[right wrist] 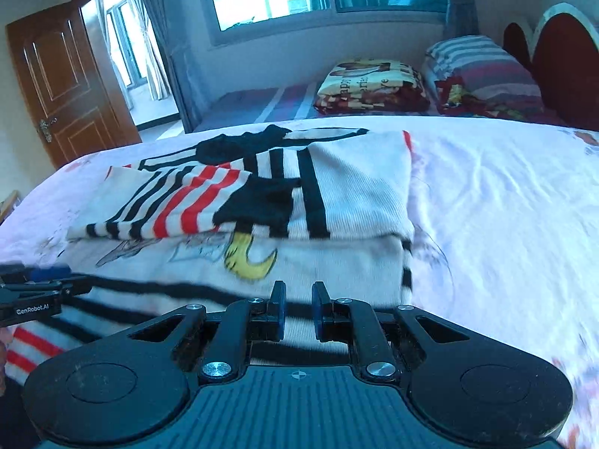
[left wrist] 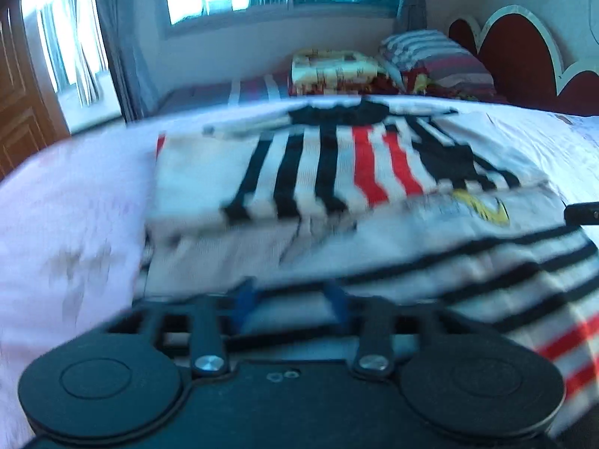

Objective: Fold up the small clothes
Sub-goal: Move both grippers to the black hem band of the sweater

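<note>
Lying on a pink bedsheet (right wrist: pixel 486 194), the striped garment (right wrist: pixel 262 202) has its near hem clenched by both tools.

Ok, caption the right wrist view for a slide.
Right gripper holding the striped top's near hem on the bed.

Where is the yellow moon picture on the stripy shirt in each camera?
Left wrist view: the yellow crescent print sits right of centre, on the white striped knit shirt.
Right wrist view: it sits left of centre, above the gripper.
Shared landmark: the striped pillow behind.
</note>
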A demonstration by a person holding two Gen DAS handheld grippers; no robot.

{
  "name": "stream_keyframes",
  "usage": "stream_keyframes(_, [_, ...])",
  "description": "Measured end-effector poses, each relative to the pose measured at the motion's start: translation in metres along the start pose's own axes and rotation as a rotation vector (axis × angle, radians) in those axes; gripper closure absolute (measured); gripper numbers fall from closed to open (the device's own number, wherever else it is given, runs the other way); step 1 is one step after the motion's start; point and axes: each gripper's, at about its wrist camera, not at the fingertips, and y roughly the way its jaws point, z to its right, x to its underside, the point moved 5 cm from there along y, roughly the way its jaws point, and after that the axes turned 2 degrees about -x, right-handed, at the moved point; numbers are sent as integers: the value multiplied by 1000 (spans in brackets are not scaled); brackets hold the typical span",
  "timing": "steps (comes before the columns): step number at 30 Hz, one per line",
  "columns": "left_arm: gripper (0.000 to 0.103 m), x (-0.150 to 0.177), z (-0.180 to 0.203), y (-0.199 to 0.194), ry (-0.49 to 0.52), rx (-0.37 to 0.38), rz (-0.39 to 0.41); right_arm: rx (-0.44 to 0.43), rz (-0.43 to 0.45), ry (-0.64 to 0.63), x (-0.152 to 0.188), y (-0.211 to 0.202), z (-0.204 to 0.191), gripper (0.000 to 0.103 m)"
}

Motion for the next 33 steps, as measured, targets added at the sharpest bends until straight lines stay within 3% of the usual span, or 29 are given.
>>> stream_keyframes(1, [103,8,-6,-6,-28,22,-7,2,4,6,4,-8,-2,89])
stream_keyframes(9, [103,60,-42,-74,-91,10,36,18,52,33,29,-72,-22,89])
stream_keyframes(15, [103,104,-59,-119,-122,1,22,29,21,68,69,-115,-28,89])
stream_keyframes(18, [97,125,-63,-140,-120,-8,24,36,12,92,91,-139,-28,89])
stream_keyframes(21, [98,141,-66,-160,-127,11,35,52,30,111,107,-163,-30,89])
stream_keyframes(24, [99,155,-71,-172,-197,74,21,57,25,134,123,-180,-32,89])
stream_keyframes(26, [82,162,-71,-175,-229,118,1,61,21,170,135,-188,-30,89])
stream_keyframes(27, [42,165,-71,-176,-254,126,-7,69,16,190,140,-191,-28,82])
stream_keyframes(28, [14,168,-71,-178,-275,116,10,80,14,206,144,-193,-26,66])
stream_keyframes(29, [13,171,-69,-181,-275,108,37,90,27,219,147,-197,-25,26])
stream_keyframes(31, [30,172,-64,-181,-261,124,24,71,71,235,151,-206,-24,21])
stream_keyframes(33, [30,173,-62,-177,-289,159,3,45,63,249,155,-209,-25,21])
